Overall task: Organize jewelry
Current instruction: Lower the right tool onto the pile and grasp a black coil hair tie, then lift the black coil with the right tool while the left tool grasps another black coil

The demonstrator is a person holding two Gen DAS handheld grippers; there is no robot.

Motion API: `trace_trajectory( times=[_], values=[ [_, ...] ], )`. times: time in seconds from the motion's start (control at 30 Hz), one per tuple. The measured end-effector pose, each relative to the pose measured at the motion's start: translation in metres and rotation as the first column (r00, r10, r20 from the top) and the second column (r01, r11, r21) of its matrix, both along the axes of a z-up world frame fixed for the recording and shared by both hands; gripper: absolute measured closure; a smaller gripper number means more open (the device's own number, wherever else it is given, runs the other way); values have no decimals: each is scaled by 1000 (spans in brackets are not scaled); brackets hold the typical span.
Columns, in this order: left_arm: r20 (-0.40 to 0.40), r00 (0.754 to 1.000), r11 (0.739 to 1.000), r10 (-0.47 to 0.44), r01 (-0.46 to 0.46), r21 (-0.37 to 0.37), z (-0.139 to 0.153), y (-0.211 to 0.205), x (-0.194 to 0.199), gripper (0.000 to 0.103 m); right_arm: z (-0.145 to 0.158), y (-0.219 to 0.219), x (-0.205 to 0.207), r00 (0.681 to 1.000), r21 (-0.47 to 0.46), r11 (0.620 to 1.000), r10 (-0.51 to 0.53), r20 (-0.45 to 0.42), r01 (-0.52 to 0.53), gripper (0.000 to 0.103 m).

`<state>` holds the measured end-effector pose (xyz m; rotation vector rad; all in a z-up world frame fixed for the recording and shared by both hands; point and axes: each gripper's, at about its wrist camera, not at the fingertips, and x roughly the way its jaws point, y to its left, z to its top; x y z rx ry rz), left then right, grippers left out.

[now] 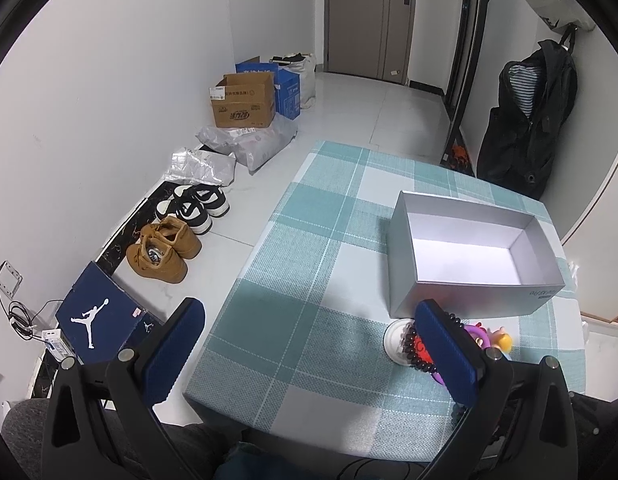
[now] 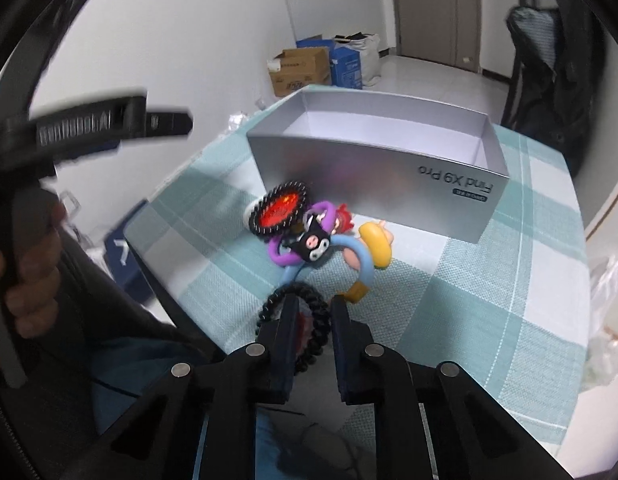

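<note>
An open silver box [image 1: 473, 276] [image 2: 373, 176] stands on the teal plaid table [image 1: 309, 280]. Just in front of it lies a small heap of jewelry: a dark bead bracelet [image 1: 409, 344] [image 2: 279, 208] on a white dish [image 1: 393, 340], a purple ring with a black cartoon charm [image 2: 315, 244], a blue ring [image 2: 361, 256] and a yellow piece [image 2: 375, 244]. My right gripper [image 2: 313, 320] is shut on a second black bead bracelet [image 2: 319, 320], whose loop wraps round the left finger. My left gripper [image 1: 309, 344] hangs open over the cloth, its right finger beside the heap, nothing between its fingers.
The table's left edge [image 1: 245, 264] drops to a white floor with shoes [image 1: 165, 252], a dark blue shoebox [image 1: 97, 316] and cardboard boxes [image 1: 245, 100]. A black jacket [image 1: 529, 120] hangs at the back right. A hand [image 2: 29, 272] holds the blurred left gripper at the right wrist view's left side.
</note>
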<state>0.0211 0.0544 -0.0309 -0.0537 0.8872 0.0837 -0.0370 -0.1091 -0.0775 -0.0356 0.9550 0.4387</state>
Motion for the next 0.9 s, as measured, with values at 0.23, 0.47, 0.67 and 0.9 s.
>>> trace_trajectory(
  times=[0.23, 0.47, 0.67, 0.9],
  values=[
    [-30, 1000, 1000, 5, -5, -4, -6, 0, 2, 1, -3, 1, 4, 1000, -10, 1000, 4, -12, -4, 89],
    [-39, 999, 1000, -1, 2, 4, -8, -4, 3, 1, -6, -7, 13, 997, 63, 998, -13, -73, 17, 90],
    [-50, 999, 1000, 0, 0, 3, -10, -3, 4, 1, -3, -22, 21, 993, 149, 987, -50, -105, 65, 94],
    [-55, 998, 1000, -9, 9, -1, -11, -4, 5, 1, 4, -38, 25, 991, 221, 969, -88, -104, 109, 94]
  ],
)
